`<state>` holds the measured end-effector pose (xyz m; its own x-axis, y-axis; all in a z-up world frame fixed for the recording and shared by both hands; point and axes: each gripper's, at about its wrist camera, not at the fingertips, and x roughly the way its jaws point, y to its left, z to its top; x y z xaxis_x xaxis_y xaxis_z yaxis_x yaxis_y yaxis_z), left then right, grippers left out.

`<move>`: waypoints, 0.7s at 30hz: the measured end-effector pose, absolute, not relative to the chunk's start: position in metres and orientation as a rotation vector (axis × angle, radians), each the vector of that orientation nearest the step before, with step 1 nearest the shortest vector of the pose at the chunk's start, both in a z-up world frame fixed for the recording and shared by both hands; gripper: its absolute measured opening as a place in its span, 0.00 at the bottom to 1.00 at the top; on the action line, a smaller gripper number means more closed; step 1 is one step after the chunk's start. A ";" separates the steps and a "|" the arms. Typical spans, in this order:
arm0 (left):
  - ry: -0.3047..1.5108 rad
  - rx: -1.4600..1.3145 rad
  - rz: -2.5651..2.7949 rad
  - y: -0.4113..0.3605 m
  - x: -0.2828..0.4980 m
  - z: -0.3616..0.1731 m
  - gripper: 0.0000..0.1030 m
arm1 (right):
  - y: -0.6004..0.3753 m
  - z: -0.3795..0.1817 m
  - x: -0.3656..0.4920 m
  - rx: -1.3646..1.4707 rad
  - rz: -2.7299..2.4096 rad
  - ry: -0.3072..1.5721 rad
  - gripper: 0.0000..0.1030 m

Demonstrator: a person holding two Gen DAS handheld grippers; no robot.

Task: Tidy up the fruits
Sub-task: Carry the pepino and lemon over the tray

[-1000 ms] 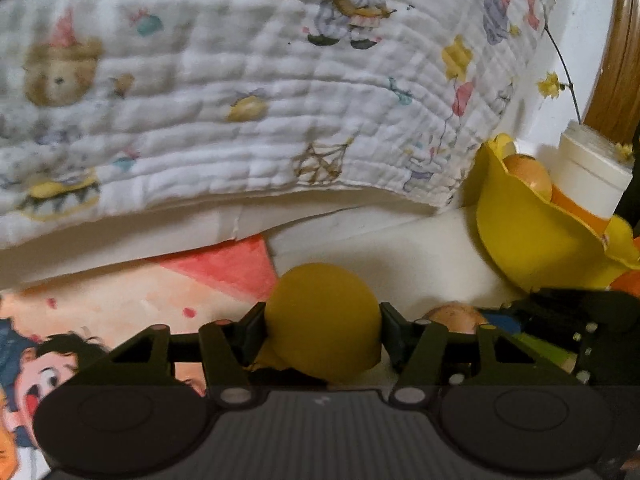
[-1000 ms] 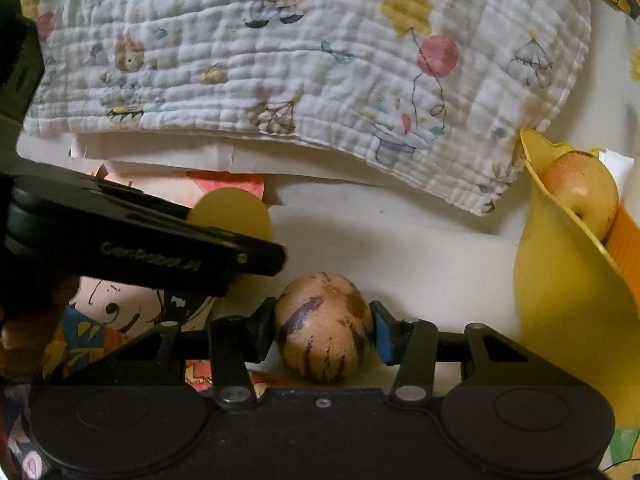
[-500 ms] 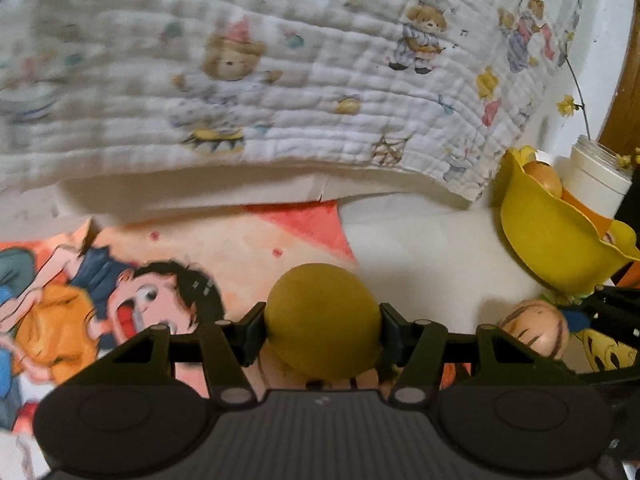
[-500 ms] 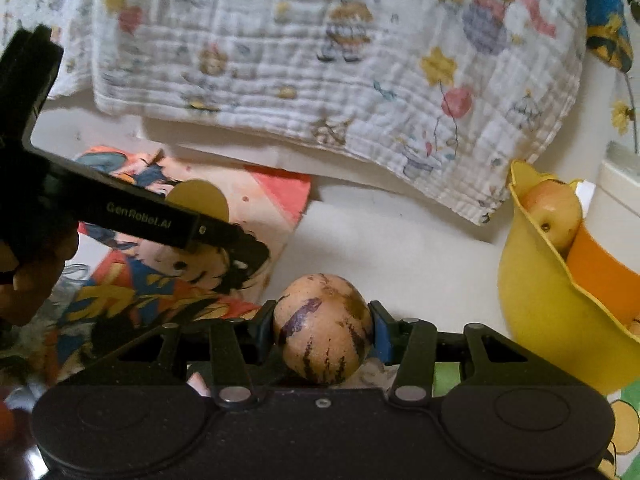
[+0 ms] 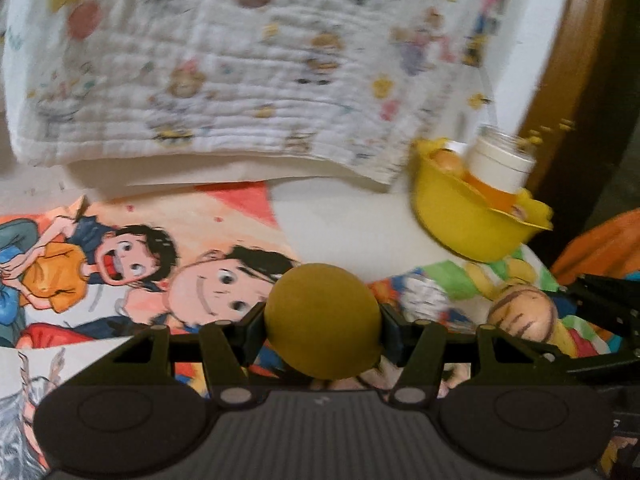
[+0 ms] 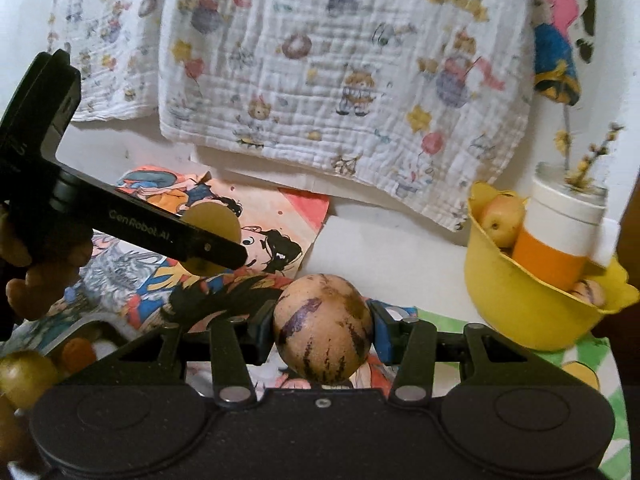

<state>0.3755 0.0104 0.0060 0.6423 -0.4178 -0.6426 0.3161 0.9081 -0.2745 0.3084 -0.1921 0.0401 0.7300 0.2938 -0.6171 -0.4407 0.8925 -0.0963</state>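
A white printed cloth (image 6: 344,80) hangs behind the worktop (image 6: 384,248), where cartoon posters (image 5: 132,264) lie flat. At the right stands a yellow bowl (image 6: 516,300) holding an apple (image 6: 502,220) and an orange-and-white jar (image 6: 560,236). The left claw (image 5: 322,322) is partly closed, its pads pressing both sides of a plain yellow fruit (image 5: 322,320) held above the posters. The right claw (image 6: 323,330) grips a tan fruit with dark purple streaks (image 6: 323,328) the same way. Only the right view shows the small fruits (image 6: 28,376) at the lower left and the fingers (image 6: 28,288) of the hand carrying the left claw; the left view shows the striped fruit from the side.
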 end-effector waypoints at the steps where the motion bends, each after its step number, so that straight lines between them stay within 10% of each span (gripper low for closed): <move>1: 0.764 -0.139 -0.435 0.007 0.370 0.008 0.60 | -0.195 0.042 0.303 -0.244 0.408 0.631 0.48; 21: 0.837 -0.070 -0.668 -0.069 0.305 0.011 0.61 | -0.248 0.056 0.159 -0.229 0.445 0.638 0.48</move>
<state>0.3055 -0.0692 0.0107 0.4792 -0.5735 -0.6644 0.5205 0.7952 -0.3110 0.1585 -0.2481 0.0559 0.7137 0.3288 -0.6185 -0.4669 0.8815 -0.0701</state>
